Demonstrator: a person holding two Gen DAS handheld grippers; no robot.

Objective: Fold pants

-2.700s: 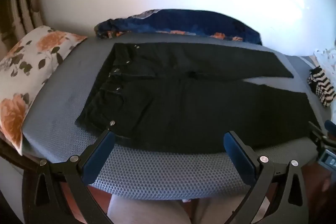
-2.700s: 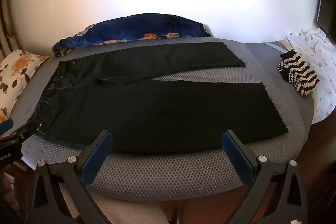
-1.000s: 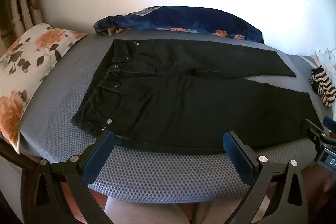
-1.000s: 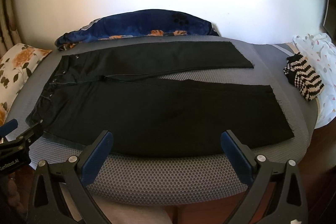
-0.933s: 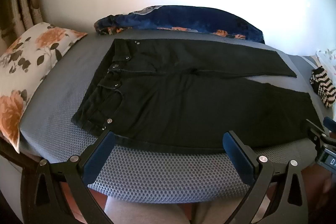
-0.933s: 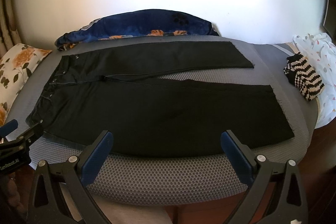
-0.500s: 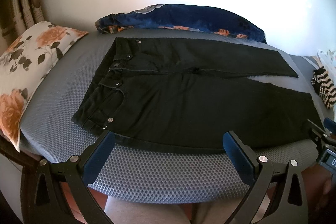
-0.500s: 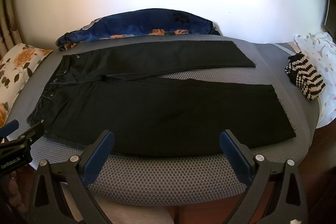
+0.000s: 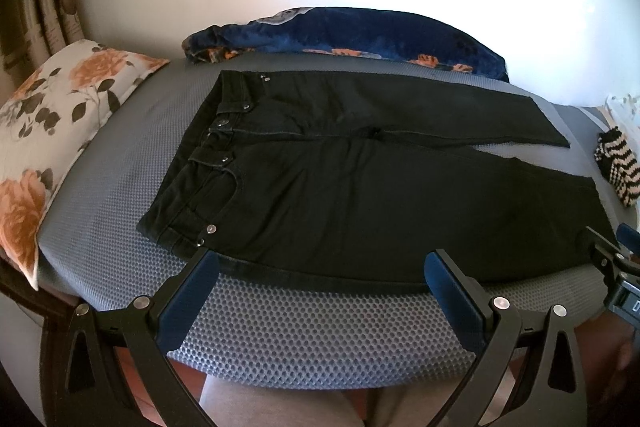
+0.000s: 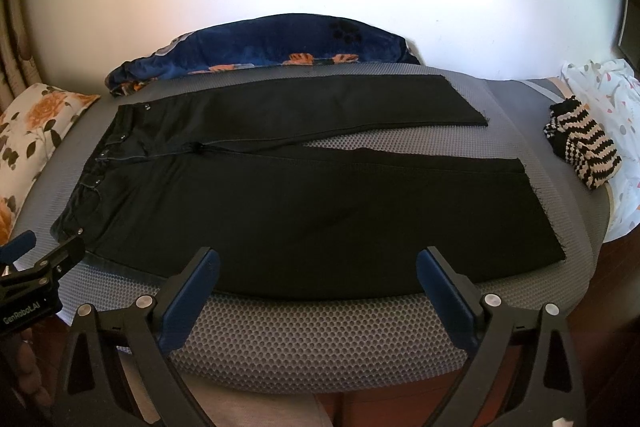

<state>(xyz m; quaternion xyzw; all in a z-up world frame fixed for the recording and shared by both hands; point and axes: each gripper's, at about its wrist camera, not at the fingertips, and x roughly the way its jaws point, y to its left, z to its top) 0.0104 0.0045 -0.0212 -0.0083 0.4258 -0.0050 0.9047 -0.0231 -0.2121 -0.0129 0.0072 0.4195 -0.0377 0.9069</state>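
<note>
1. Your left claw (image 9: 322, 269) is wide open and holds nothing. It sits near the front edge of the black pants (image 9: 360, 187), at 6 o'clock in its view.
2. Your right claw (image 10: 318, 267) is wide open too, and holds nothing.
3. The pants lie flat on the gray bumpy mat (image 10: 320, 339). The waist points to 9 o'clock, the two legs to 3 o'clock.
4. A flower pillow (image 9: 52, 115) sits at 9 o'clock. A blue blanket (image 10: 260, 47) lies at 12 o'clock. A stripy sock (image 10: 584, 155) rests at 3 o'clock.
</note>
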